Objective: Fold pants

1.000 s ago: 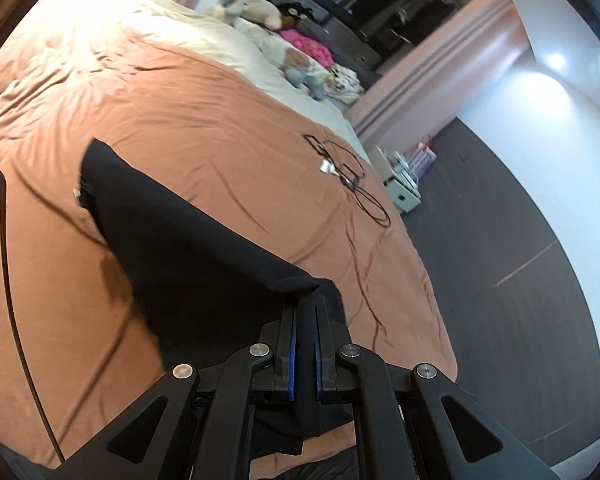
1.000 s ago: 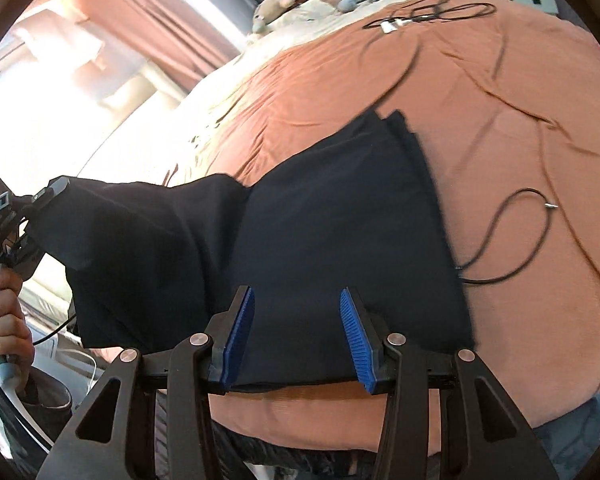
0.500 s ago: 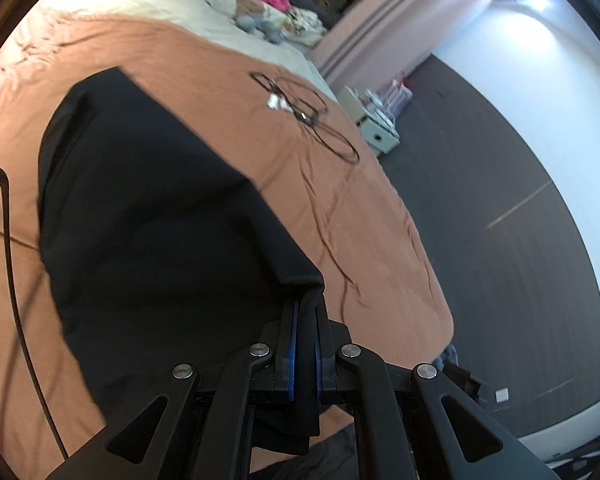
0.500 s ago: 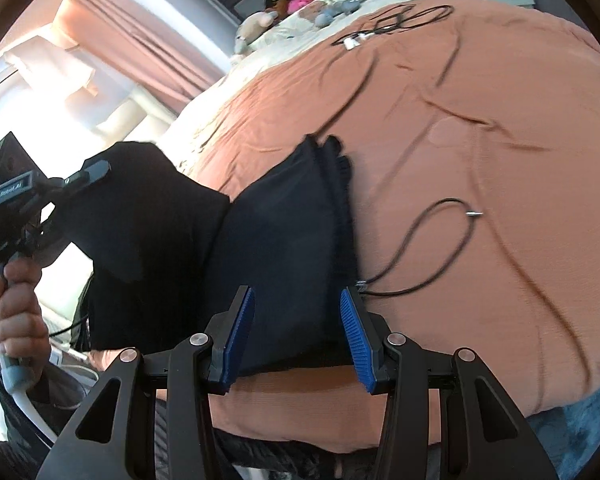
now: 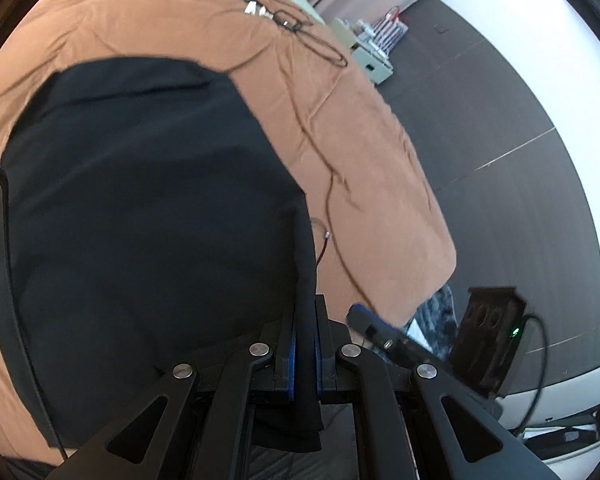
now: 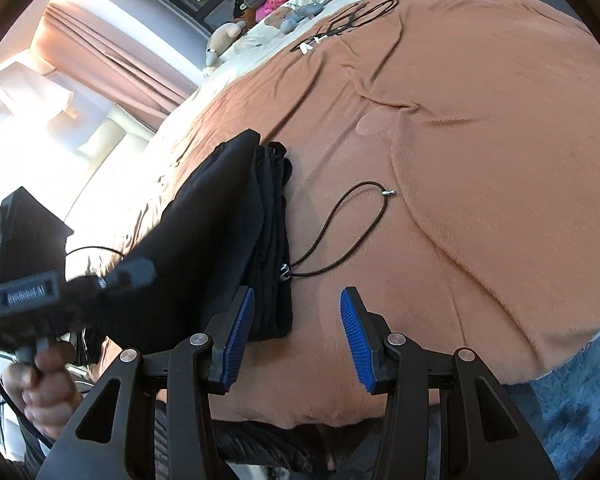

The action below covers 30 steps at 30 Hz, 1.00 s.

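Half the pants have been swung over the rest — left gripper clamped on the fabric, right gripper held open; fold nearly laid.

pants | black, folded over | lying on bed, one edge lifted | drawstring trailing beside

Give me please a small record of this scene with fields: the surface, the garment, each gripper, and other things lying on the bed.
surface: bed with a brown blanket
garment: black pants, partly folded over, lying on the blanket
left gripper: shut on an edge of the pants
right gripper: open, holding nothing, beside the pants' folded edge
drawstring: black cord trailing from the pants onto the blanket
far end of bed: tangle of black cables, stuffed toys
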Each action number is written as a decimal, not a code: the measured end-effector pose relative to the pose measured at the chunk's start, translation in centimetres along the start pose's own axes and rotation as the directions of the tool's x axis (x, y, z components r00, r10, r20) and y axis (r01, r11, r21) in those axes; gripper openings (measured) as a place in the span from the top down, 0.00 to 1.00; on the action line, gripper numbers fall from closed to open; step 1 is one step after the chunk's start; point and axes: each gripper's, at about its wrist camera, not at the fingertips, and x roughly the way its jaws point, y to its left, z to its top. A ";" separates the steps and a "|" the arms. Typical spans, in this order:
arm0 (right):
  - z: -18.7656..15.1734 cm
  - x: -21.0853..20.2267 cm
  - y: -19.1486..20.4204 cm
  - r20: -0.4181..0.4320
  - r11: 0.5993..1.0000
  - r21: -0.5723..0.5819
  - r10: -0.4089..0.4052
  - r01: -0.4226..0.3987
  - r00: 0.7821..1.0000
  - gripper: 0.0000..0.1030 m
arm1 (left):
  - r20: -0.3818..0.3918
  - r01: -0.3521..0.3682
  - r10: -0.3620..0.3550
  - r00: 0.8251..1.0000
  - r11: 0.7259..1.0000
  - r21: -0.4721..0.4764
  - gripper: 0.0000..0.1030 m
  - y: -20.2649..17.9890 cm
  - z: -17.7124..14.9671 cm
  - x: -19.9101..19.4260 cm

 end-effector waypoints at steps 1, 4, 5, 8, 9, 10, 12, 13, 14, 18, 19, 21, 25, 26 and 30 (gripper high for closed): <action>0.0 0.0 -0.2 -0.001 1.000 -0.001 0.002 -0.002 1.000 0.58 | -0.003 -0.003 0.003 1.000 1.000 -0.006 0.94 0.1 -0.4 0.1; -0.1 -0.1 0.0 -0.006 1.000 -0.006 0.009 -0.009 1.000 0.58 | -0.019 -0.018 0.017 1.000 1.000 -0.004 0.93 0.0 -1.1 0.4; -0.2 -0.2 0.1 -0.010 1.000 -0.011 0.012 -0.012 1.000 0.58 | -0.023 -0.025 0.025 0.999 1.000 -0.002 0.91 -0.1 -1.3 0.4; -0.4 -0.3 0.6 -0.016 1.000 -0.022 0.017 -0.017 1.000 0.58 | -0.017 0.006 -0.006 1.000 1.000 -0.011 0.75 -0.4 -1.4 0.0; -0.5 -0.5 0.7 -0.015 1.000 -0.024 0.019 -0.020 1.000 0.58 | -0.014 0.026 -0.026 1.000 1.000 -0.015 0.71 -0.3 -1.5 -0.3; -0.3 -0.5 0.7 -0.013 0.999 -0.024 0.023 -0.023 1.000 0.58 | -0.010 0.036 -0.036 0.999 0.999 -0.019 0.59 -0.3 -1.5 -0.5; -0.2 -0.7 1.0 -0.009 0.999 -0.026 0.034 -0.034 0.999 0.58 | 0.015 0.033 -0.032 0.999 0.999 -0.030 0.46 -0.1 -1.5 -0.9; -0.2 -0.7 1.1 -0.009 0.999 -0.030 0.034 -0.034 0.999 0.58 | 0.028 0.030 -0.029 0.999 0.999 -0.035 0.46 0.1 -1.5 -1.2; -0.2 -0.7 1.3 -0.009 0.999 -0.036 0.036 -0.036 0.999 0.58 | 0.036 0.028 -0.026 0.999 0.999 -0.041 0.46 0.3 -1.5 -1.5; -0.5 -0.1 1.8 -0.026 0.998 -0.039 0.055 -0.056 0.998 0.58 | 0.076 -0.017 0.022 0.997 0.997 -0.070 0.46 2.0 -1.9 -3.0; -0.7 0.2 1.9 -0.038 0.998 -0.041 0.051 -0.053 0.998 0.58 | 0.084 -0.027 0.033 0.996 0.997 -0.074 0.46 2.3 -2.0 -3.3; -1.1 0.8 2.4 -0.065 0.997 -0.048 0.061 -0.064 0.996 0.58 | 0.102 -0.047 0.056 0.993 0.995 -0.086 0.46 3.1 -2.3 -4.1; -1.7 2.0 3.5 -0.120 0.991 -0.084 0.097 -0.107 0.988 0.59 | 0.131 -0.084 0.098 0.987 0.990 -0.110 0.46 4.6 -2.6 -5.3; -1.8 2.2 3.8 -0.125 0.990 -0.097 0.093 -0.106 0.988 0.72 | 0.136 -0.089 0.105 0.985 0.989 -0.118 0.46 5.2 -2.8 -5.7; -2.1 2.8 4.1 -0.144 0.987 -0.132 0.074 -0.093 0.987 0.98 | 0.161 -0.113 0.136 0.978 0.983 -0.146 0.46 7.1 -2.9 -7.0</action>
